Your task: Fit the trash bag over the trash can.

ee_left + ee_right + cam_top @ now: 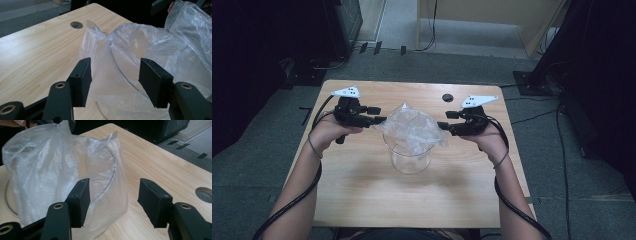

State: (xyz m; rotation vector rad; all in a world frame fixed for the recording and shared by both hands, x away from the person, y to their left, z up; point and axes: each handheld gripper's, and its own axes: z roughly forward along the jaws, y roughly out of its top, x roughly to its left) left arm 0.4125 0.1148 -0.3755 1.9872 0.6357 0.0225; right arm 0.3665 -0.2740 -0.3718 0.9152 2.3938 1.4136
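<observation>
A clear round container (410, 161) stands in the middle of the wooden table (362, 190). A thin clear plastic bag (412, 127) is draped over it and into its mouth, puffed up above the rim. My left gripper (379, 120) is at the bag's left edge. In the left gripper view its jaws (115, 67) stand apart with loose bag film (150, 45) between them, not pinched. My right gripper (443, 125) is at the bag's right edge. In the right gripper view its jaws (113, 187) are also apart, with the bag (50, 165) reaching just past the left pad.
A round cable hole (447, 97) sits near the table's far edge, behind the container. Dark equipment (272, 45) stands on the floor at the far left and a black stand (552, 65) at the far right. Cables trail from both grippers along the forearms.
</observation>
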